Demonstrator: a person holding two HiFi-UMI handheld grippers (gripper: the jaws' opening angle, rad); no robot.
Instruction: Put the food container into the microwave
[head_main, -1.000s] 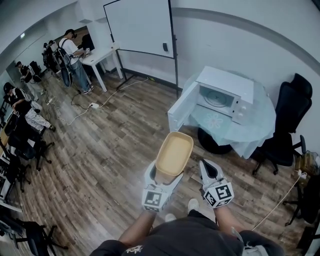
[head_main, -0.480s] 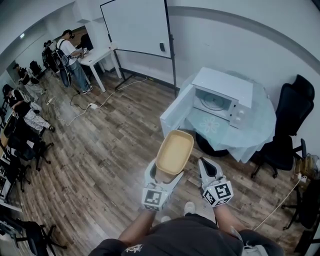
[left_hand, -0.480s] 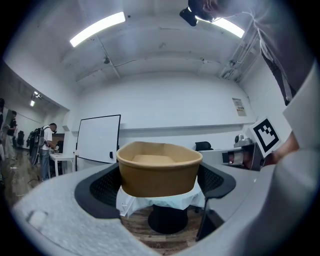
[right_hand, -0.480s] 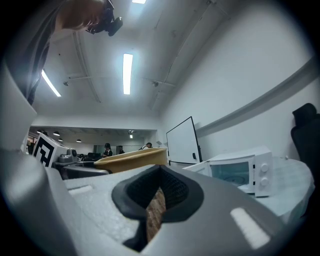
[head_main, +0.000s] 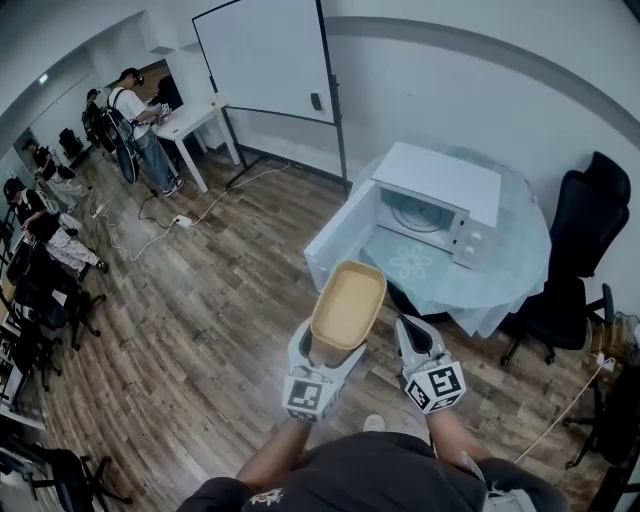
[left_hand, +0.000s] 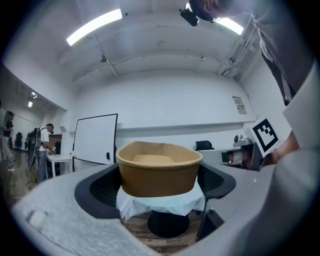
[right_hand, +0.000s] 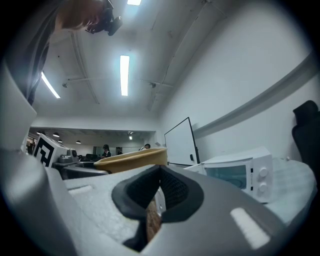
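Observation:
A tan paper food container (head_main: 347, 308) is held upright between the jaws of my left gripper (head_main: 328, 352), which is shut on it; in the left gripper view the container (left_hand: 159, 169) fills the gap between the black pads. My right gripper (head_main: 414, 340) hangs beside it on the right, shut and empty, its pads meeting in the right gripper view (right_hand: 161, 187). The white microwave (head_main: 437, 203) stands ahead on a round table with its door (head_main: 342, 244) swung wide open to the left, and its glass turntable shows inside. The microwave (right_hand: 239, 174) also appears at the right of the right gripper view.
The round table (head_main: 520, 262) wears a pale blue cloth. A black office chair (head_main: 581, 255) stands to its right. A whiteboard (head_main: 267, 55) leans at the far wall. Several people stand or sit by desks at the far left (head_main: 135, 115). Wooden floor (head_main: 200, 290) lies between me and the table.
The view has closed in on the microwave and table, which now sit lower and nearer. Both grippers and the container keep their places in the frame.

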